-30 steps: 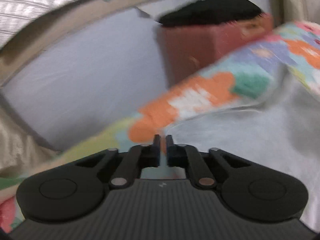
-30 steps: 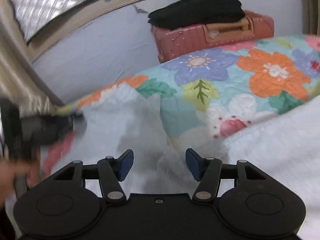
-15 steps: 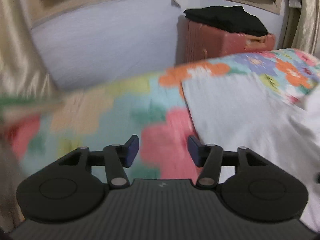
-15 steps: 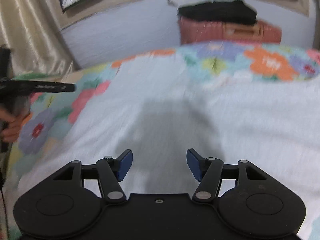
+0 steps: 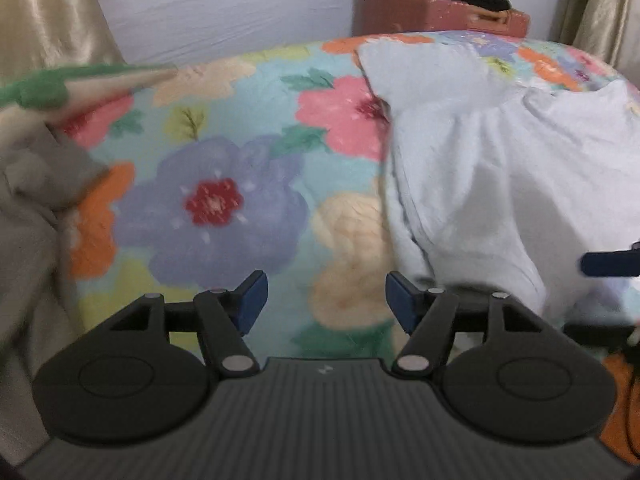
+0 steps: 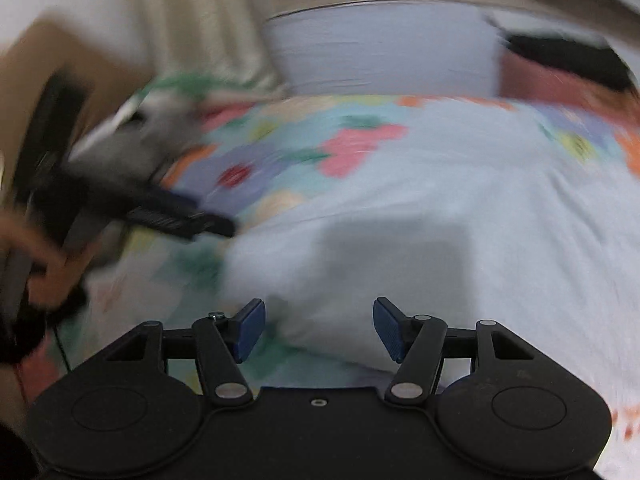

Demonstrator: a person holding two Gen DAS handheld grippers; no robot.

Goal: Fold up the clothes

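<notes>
The pale blue garment (image 5: 500, 168) lies spread on the floral bedspread (image 5: 224, 200), covering its right side. The left hand-held gripper (image 5: 323, 300) hangs over the bedspread just left of the garment's edge; its jaws have just been opening and stand apart with nothing between them. The right hand-held gripper (image 6: 319, 330) hovers over the garment, jaws apart and empty. Beyond the bedspread stands a reddish suitcase (image 5: 420, 16).

A home bedroom: floral quilt (image 5: 224, 200) covers the bed; curtains (image 5: 44, 12); suitcase (image 5: 432, 16).
</notes>
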